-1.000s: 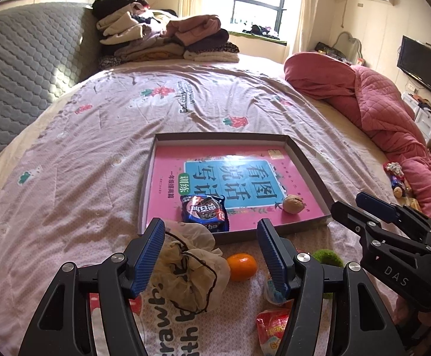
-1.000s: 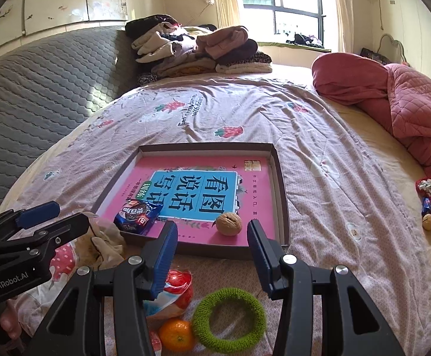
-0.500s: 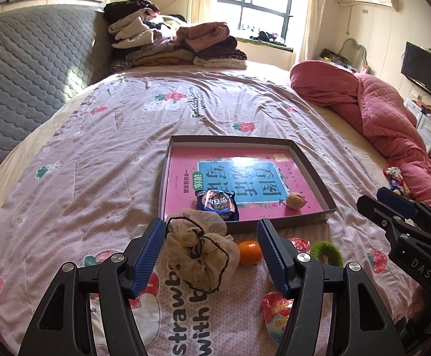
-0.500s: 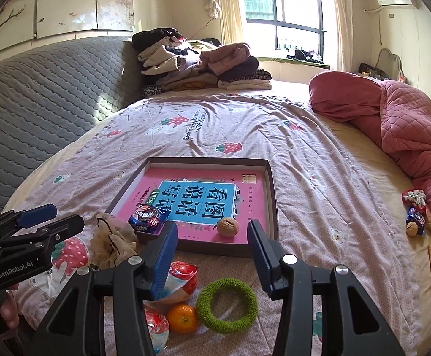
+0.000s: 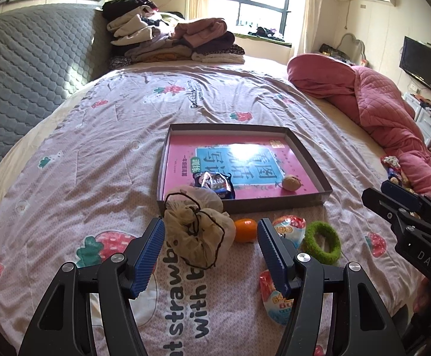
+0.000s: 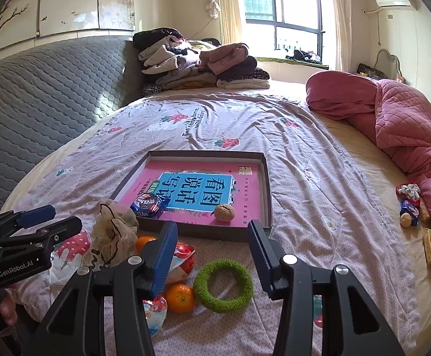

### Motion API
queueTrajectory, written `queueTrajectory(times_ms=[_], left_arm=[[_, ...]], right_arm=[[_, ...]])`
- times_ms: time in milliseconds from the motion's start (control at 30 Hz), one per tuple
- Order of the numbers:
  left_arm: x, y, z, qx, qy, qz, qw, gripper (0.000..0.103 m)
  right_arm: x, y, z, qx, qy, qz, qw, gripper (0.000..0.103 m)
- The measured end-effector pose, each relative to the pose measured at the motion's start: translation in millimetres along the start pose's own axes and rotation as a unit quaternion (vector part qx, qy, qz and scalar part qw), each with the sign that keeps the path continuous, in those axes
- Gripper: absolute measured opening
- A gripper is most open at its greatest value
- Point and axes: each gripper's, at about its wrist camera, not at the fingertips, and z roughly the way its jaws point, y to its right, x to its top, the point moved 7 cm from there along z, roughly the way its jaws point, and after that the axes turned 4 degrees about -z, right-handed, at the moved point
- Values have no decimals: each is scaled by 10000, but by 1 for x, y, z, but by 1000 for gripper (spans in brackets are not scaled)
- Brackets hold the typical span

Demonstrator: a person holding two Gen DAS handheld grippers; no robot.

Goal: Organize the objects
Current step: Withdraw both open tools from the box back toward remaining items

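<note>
Both grippers have drawn back from the tray (image 5: 313,204), more bedsheet showing. Mesh pouch (image 5: 197,231) sits just before its near rim, untouched. Left gripper (image 5: 209,255) and right gripper (image 6: 212,255) gape empty; sorting continues.

"GenRobot.AI" stands on the left gripper (image 6: 34,231); "DAS" on the right gripper (image 5: 405,216). The bedsheet (image 5: 96,154) reads "strawb… with" near. The pink book (image 6: 197,190) shows "看图说话".

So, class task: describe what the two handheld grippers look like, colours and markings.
Both are black frames with silver bolts and ribbed blue finger pads. The left gripper reads "GenRobot.AI" on its side; the right gripper shows "DAS".
</note>
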Motion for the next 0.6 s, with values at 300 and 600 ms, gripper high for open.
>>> queueTrajectory(times_ms=[300,600], left_arm=[[-13,6,-5,2,-29,84,10000,66],[-31,3,-3,20,-166,88,9998,66]], right_arm=[[-15,2,-7,-46,-33,-34,10000,49],[-29,10,-8,-87,-133,47,9999,49]])
